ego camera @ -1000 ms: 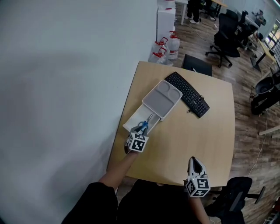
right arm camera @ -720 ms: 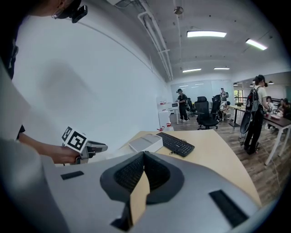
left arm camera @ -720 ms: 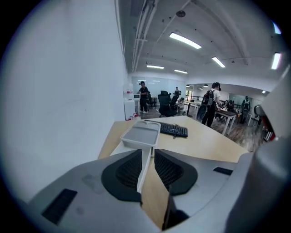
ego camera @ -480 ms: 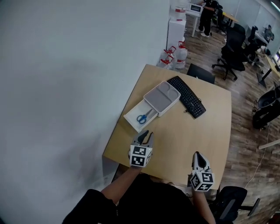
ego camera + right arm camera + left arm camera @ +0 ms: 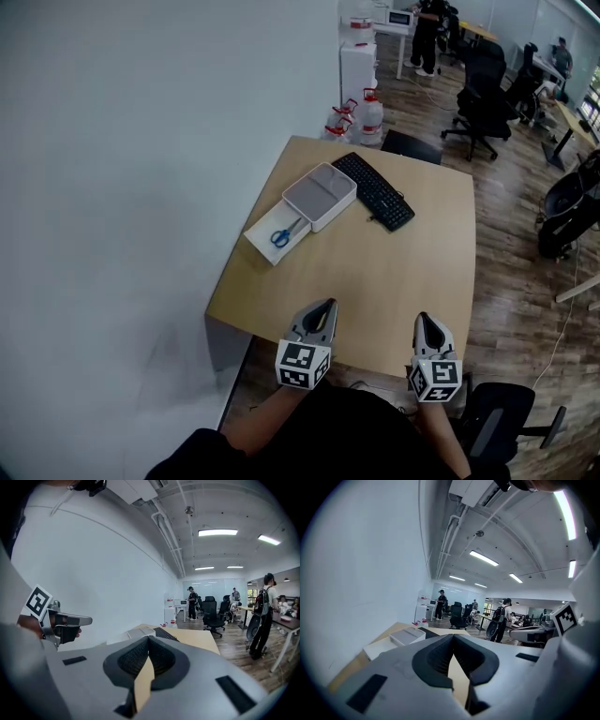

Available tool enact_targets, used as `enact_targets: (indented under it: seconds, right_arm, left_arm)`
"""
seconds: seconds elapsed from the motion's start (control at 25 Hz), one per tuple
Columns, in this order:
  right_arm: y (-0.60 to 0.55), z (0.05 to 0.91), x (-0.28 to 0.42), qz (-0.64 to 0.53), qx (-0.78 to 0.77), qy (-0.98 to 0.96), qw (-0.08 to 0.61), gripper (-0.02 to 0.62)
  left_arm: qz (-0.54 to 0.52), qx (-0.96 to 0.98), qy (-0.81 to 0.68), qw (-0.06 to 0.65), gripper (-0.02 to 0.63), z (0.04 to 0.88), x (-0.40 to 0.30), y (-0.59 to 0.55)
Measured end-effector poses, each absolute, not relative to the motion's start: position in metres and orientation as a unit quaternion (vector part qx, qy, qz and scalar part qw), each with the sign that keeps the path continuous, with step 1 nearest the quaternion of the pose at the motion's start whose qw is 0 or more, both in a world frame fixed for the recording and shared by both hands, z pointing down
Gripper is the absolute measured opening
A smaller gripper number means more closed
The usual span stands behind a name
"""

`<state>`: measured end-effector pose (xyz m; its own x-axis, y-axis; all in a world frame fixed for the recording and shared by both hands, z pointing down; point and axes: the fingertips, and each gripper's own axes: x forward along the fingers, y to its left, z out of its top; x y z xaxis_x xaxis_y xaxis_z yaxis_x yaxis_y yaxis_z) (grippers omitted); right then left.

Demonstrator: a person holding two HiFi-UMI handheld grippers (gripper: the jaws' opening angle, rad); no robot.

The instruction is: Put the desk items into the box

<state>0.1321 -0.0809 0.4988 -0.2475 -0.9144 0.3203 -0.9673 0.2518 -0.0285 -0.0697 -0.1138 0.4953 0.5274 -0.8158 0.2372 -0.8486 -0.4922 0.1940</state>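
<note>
A white box (image 5: 266, 240) sits on the wooden table (image 5: 403, 281) at its left edge, with blue-handled scissors (image 5: 281, 236) lying inside. A grey lid (image 5: 320, 197) covers the box's far half. My left gripper (image 5: 321, 312) hovers over the table's near edge, shut and empty, far short of the box. My right gripper (image 5: 423, 323) hangs beside it, also shut and empty. In the left gripper view the jaws (image 5: 453, 637) meet at the tip, and the lid (image 5: 407, 634) shows ahead to the left. In the right gripper view the right gripper (image 5: 148, 639) has its jaws closed together.
A black keyboard (image 5: 375, 190) lies to the right of the lid. A white wall runs along the table's left side. Water jugs (image 5: 354, 117) and office chairs (image 5: 483, 84) stand beyond the far edge. People stand far back in the room.
My left gripper was at the box over the scissors; it has drawn back to the near edge, empty. The scissors stay in the box. The view has pulled back from the table.
</note>
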Motion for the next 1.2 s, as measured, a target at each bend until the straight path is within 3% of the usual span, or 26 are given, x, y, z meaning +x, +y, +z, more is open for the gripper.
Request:
enact_targets:
  seconds: [0.44, 1.2]
  right_arm:
    - [-0.039, 0.502, 0.192, 0.108, 0.620, -0.770, 0.106, 0.060]
    - [-0.018, 0.507, 0.214, 0.110, 0.633, -0.759, 0.104, 0.060]
  left_arm:
    - [0.074, 0.861, -0.483, 0.143, 0.015, 0.515, -0.006, -0.070]
    - [0.088, 0.871, -0.470, 0.118, 0.015, 0.514, 0.021, -0.056]
